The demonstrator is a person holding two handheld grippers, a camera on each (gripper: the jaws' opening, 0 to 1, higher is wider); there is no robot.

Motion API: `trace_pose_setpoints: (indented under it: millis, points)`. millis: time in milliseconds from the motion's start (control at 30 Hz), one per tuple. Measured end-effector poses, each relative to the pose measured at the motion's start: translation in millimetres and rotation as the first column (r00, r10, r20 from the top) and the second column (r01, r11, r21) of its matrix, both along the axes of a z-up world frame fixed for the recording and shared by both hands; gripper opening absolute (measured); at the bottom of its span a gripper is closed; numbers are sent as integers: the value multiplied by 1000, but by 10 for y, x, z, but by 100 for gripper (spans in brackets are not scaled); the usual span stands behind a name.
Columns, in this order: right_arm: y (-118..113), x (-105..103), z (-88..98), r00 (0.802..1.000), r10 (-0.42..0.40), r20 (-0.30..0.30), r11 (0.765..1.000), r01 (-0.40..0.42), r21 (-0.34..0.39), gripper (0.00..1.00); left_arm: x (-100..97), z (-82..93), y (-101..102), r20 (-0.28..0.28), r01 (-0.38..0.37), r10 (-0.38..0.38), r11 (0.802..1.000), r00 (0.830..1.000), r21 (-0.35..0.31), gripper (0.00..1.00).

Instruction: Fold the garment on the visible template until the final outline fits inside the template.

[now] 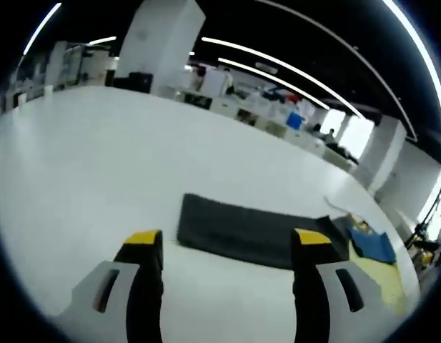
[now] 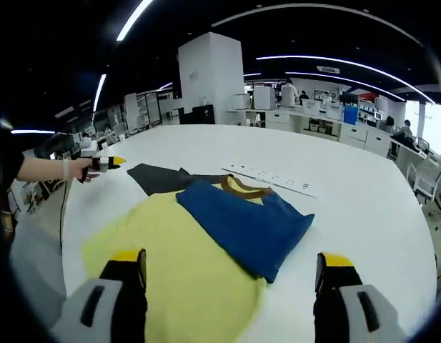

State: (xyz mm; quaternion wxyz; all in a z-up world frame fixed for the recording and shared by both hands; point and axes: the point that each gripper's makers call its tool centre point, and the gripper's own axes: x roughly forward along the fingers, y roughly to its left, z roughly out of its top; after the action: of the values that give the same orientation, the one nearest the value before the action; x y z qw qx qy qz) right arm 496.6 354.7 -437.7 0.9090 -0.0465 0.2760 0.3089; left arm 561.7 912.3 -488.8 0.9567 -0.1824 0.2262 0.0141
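A blue garment [image 2: 250,223] with a brown collar [image 2: 243,187] lies folded on a yellow sheet [image 2: 170,279] spread on the white table [image 2: 363,214]. My right gripper [image 2: 231,261] hovers open over the near part of the sheet, with nothing between its jaws. A person's hand holds my left gripper [image 2: 106,162] at the far left, beyond a dark grey cloth [image 2: 157,177]. In the left gripper view my left gripper [image 1: 227,241] is open and empty, just short of the dark grey cloth [image 1: 238,232]. Past it lie the blue garment [image 1: 374,244] and the yellow sheet [image 1: 386,279].
A long white strip [image 2: 271,177] lies on the table behind the garment. The table [image 1: 98,157] stretches wide and white to the left and far side. Desks, shelves and a white pillar [image 2: 211,78] stand beyond it, with people in the background.
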Motion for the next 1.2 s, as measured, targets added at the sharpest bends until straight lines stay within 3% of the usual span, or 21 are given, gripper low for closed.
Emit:
trace_pose_setpoints:
  millis: [200,467,867,1200]
  points:
    - [-138,-88,40,1000,-25,2,1000,25,-9,99,73,-174,35,-40,7,-5,999,999,38,60]
    - [-314,-224,36,998,-67,-12,998,67,-22,99,179,-316,267,-53,-83,85,995,995,51,44]
    - [-325,-245,54,997,-82,-8,996,82,-18,98,188,-417,377,-68,-124,129,990,989,68,26]
    - [-225,-235,34,998,-63,-11,998,63,-15,97,175,-455,391,-98,-86,103,983,990,165,9]
